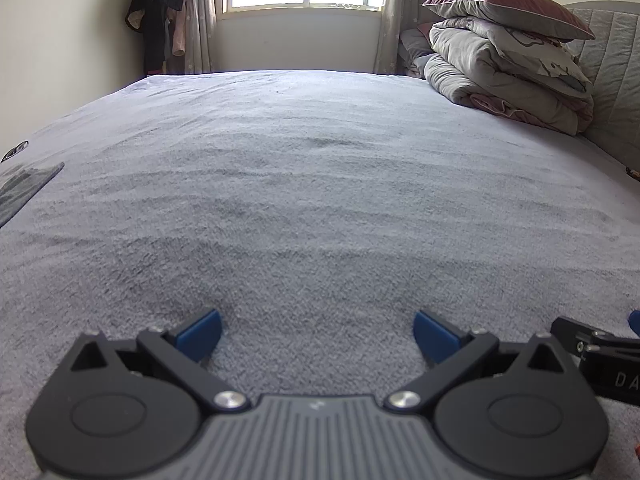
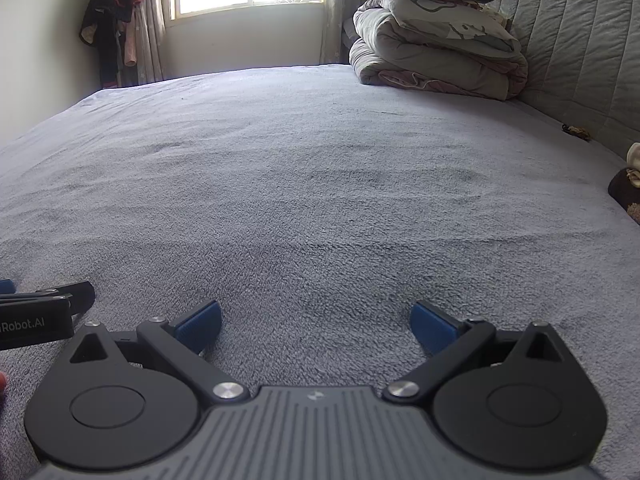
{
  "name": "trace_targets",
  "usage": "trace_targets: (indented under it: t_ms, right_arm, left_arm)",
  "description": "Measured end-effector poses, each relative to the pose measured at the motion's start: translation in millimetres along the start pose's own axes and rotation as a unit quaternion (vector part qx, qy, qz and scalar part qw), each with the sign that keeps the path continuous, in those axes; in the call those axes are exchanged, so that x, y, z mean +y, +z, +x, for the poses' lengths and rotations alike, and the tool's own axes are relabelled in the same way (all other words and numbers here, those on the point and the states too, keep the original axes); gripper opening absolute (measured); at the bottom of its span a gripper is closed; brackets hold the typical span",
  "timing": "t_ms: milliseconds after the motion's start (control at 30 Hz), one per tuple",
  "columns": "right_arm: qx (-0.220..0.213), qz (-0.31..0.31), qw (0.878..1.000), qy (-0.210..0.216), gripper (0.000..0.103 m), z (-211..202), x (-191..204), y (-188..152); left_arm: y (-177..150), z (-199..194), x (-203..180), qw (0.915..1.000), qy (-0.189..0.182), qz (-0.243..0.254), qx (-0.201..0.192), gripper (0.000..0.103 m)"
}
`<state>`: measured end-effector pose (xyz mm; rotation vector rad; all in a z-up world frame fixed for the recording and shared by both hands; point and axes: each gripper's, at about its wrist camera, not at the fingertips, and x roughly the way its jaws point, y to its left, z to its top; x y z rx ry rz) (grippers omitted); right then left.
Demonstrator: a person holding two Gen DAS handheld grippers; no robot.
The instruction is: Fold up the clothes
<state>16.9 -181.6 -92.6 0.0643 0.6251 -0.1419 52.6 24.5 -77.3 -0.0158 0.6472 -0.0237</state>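
Far left edge: a flat grey folded piece of fabric [image 1: 28, 188] lies at the rim of the left wrist view; you cannot tell from here whether it is a garment or bedding.
Hanging clothes: dark and pink garments on the corner wall [image 1: 164, 20] hang well apart from you, beside the star-print curtain [image 1: 202, 16].
Left gripper [image 1: 318, 334]: your blue pads are spread wide apart, holding nothing, resting low on the grey fleece bed cover [image 1: 304, 168].
Right gripper [image 2: 316, 326]: likewise spread wide and empty, just beside the left one on the same cover.
Clothes to fold: none lies between or ahead of either gripper; the open stretch of cover is bare.
Step in hand: judged as the start, before any pickup. Bring one garment to the middle of the cover, spread it flat, then pinch two matching corners so the fold lands square.
Right side: a stack of folded grey quilts topped by a maroon pillow [image 2: 436, 36] sits against the grey quilted headboard [image 2: 580, 40]; keep clear of it.
Containers: no basket, box or drawer shows in either view.
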Motion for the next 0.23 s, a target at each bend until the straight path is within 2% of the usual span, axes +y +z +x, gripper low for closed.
trace_targets:
  t_ms: [233]
  right_arm:
    - [0.0, 0.0, 1.0, -0.001, 0.103, 0.5, 1.2, -0.2]
  left_arm:
    - [-0.3, -0.3, -0.2, 1.0, 0.001, 0.0, -0.001, 0.103]
